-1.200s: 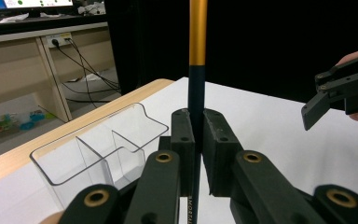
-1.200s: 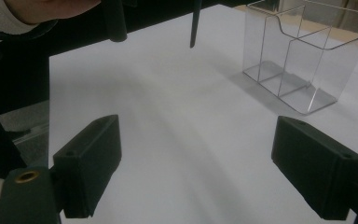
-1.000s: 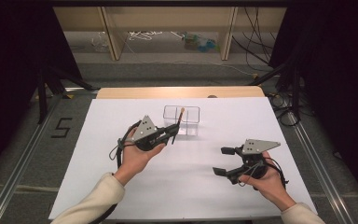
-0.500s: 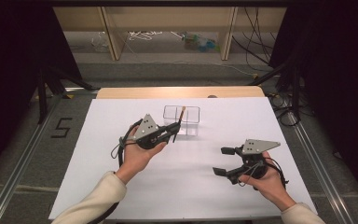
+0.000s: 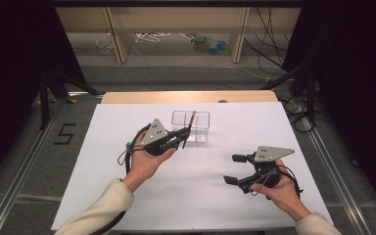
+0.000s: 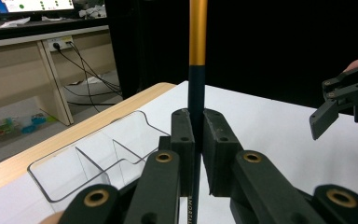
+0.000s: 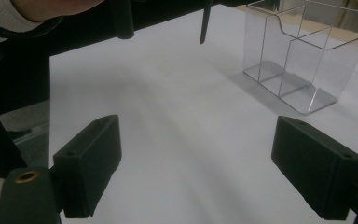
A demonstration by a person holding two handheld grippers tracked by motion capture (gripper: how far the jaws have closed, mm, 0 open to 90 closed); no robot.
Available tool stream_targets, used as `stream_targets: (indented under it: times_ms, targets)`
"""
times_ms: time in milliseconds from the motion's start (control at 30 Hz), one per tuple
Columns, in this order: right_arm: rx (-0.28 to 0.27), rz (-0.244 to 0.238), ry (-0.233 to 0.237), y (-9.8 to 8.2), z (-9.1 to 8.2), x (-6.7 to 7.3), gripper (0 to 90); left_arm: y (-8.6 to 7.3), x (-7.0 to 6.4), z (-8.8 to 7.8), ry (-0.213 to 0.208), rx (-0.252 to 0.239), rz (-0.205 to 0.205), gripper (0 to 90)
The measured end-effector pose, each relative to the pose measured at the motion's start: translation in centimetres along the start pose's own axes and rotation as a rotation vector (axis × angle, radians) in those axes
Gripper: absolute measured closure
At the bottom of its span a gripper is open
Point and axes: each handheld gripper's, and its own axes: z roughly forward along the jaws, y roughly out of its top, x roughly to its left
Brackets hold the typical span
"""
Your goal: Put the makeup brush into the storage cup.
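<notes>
Clear divided holder at frame centre holds nothing. Left tool clamps a black-and-gold pen beside it; right tool, lower right, gapes unladen.

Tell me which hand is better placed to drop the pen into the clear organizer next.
Left, probably. The left gripper is already shut on the pen right beside the clear organizer. The right gripper is open, empty and farther away.

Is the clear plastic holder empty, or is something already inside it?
Empty: the clear holder shows bare compartments; the pen is clamped in the left gripper.
</notes>
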Motion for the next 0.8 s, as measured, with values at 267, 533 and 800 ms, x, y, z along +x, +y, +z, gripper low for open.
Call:
stream_targets:
  times_ms: [267, 533, 800]
  targets:
    - [-0.017, 0.001, 0.012, -0.05, 0.15, -0.05, 16.5, 0.21, 0.01, 0.22, -0.002, -0.004, 0.001, 82.8]
    - [-0.015, 0.002, 0.013, -0.07, 0.17, -0.07, 16.5, 0.34, 0.12, 0.35, -0.001, -0.005, 0.001, 82.8]
    - [-0.008, 0.008, 0.013, -0.08, 0.15, -0.05, 16.6, 0.59, 0.14, 0.48, -0.002, -0.007, 0.014, 82.8]
